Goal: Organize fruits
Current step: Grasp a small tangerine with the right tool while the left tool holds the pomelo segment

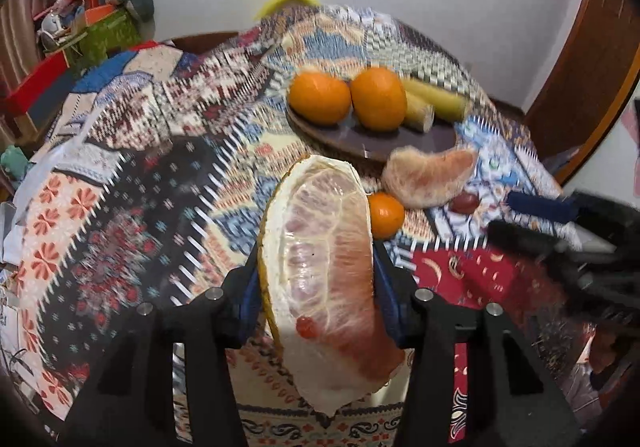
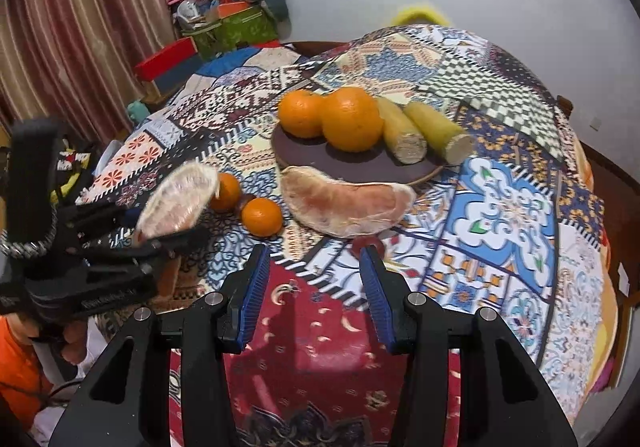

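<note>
My left gripper [image 1: 316, 259] is shut on a pomelo wedge [image 1: 324, 271] and holds it above the table; it also shows in the right wrist view [image 2: 178, 203]. My right gripper [image 2: 316, 255] is open and empty over the cloth, just short of a second pomelo segment [image 2: 348, 203] that lies in front of the dark plate [image 2: 360, 167]. The plate holds two oranges [image 2: 352, 119] and two yellow corn pieces [image 2: 436, 127]. Two small oranges [image 2: 262, 217] and a small red fruit [image 2: 366, 243] lie on the cloth.
A patchwork cloth [image 2: 500, 207] covers the round table. Boxes and clutter [image 2: 224, 19] stand at the back left by a curtain. A wooden door [image 1: 592, 59] is at the right. A yellow object [image 2: 418, 13] sits behind the table's far edge.
</note>
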`<state>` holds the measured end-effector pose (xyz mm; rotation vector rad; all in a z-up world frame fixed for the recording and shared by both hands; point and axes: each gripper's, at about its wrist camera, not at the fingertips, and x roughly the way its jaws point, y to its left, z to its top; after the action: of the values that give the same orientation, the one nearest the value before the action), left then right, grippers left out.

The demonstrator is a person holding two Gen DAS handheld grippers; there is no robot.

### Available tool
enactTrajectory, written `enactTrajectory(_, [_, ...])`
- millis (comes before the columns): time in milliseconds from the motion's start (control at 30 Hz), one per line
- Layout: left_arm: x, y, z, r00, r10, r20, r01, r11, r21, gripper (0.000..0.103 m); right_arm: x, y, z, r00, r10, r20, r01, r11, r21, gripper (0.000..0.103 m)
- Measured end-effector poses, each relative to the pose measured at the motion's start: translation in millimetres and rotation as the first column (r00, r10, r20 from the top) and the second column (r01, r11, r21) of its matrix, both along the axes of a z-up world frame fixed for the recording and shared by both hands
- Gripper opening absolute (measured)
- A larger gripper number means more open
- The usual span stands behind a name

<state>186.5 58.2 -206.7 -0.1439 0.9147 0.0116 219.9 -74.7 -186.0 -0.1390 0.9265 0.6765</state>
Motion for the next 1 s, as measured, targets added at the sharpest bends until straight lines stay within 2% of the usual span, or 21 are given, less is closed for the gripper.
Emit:
enactTrajectory(300, [-10.3, 18.5, 23.9, 0.997, 0.021, 0.079, -0.024, 0.999, 0.029, 0.049, 4.9, 31.6, -13.1, 0.999, 0.038, -0.022, -0.038, 0.999, -0.016, 0.043])
enactTrajectory(533, [-11.3, 31.8, 18.2, 0.997, 0.039, 0.070, -0.040, 0.999, 0.015, 0.049, 14.2, 53.6, -26.5, 0.996, 0.061, -0.057, -0.063, 0.998, -0.022, 0.043])
enactTrajectory(767, [-7.9, 33.5, 13.1, 0.997, 0.039, 0.064, -0.040, 0.999, 0.006, 0.049, 26.3, 64.5, -37.6, 0.992, 0.066, -0.108, -0.067, 0.998, -0.011, 0.033])
enactTrajectory(1000, [-3.7, 32.3, 10.5, 0.998, 0.039, 0.056, -0.039, 0.999, 0.008, 0.049, 29.1, 63.6, -37.5, 0.991, 0.069, -0.118, -0.069, 0.998, 0.009, 0.031])
